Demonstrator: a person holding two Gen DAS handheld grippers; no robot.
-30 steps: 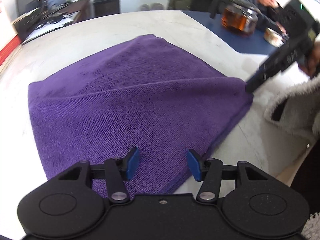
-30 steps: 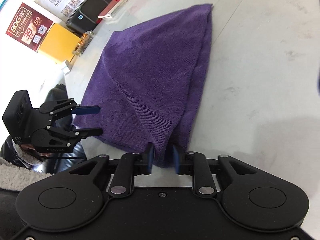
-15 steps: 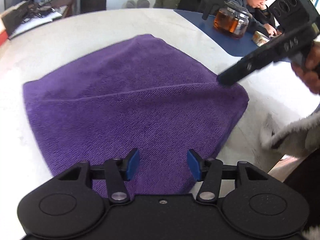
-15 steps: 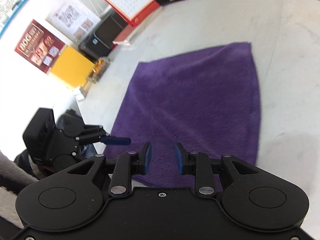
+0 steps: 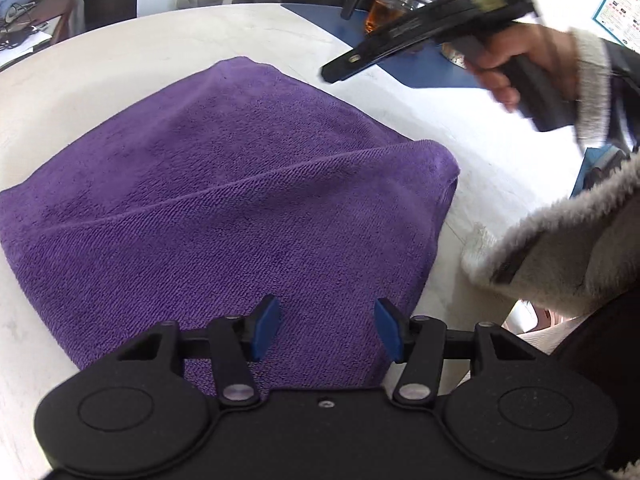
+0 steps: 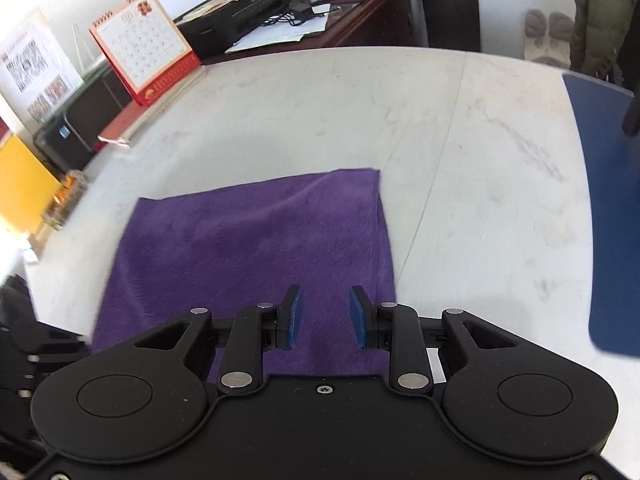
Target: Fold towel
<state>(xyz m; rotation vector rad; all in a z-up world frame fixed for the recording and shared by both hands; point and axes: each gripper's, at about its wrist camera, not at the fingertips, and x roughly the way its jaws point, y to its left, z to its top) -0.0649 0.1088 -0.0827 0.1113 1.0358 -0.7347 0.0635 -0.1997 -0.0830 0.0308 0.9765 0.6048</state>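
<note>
While a purple towel point(image 5: 224, 208) lies already doubled on the pale table point(image 6: 460, 152), a person holds a hand-held gripper in each hand above it, neither one gripping anything. The left hand-held gripper point(image 5: 326, 330) hovers over the towel's near edge, its blue pads roughly half apart with only cloth showing below them. The right hand-held gripper point(image 6: 324, 316) hangs over the opposite end, its pads set narrower but still clear of the fabric. From the left camera, the towel stretches forward and to the left, a soft ridge running across it toward the rounded right corner, where layered edges show; that corner sits closer to the right hand point(image 5: 516, 64), raised above the table beyond it. A second fold would likely turn on that layered end. A red-based desk calendar point(image 6: 142, 44) stands at the table's far side, its print too small to read, as are the wall posters.
</note>
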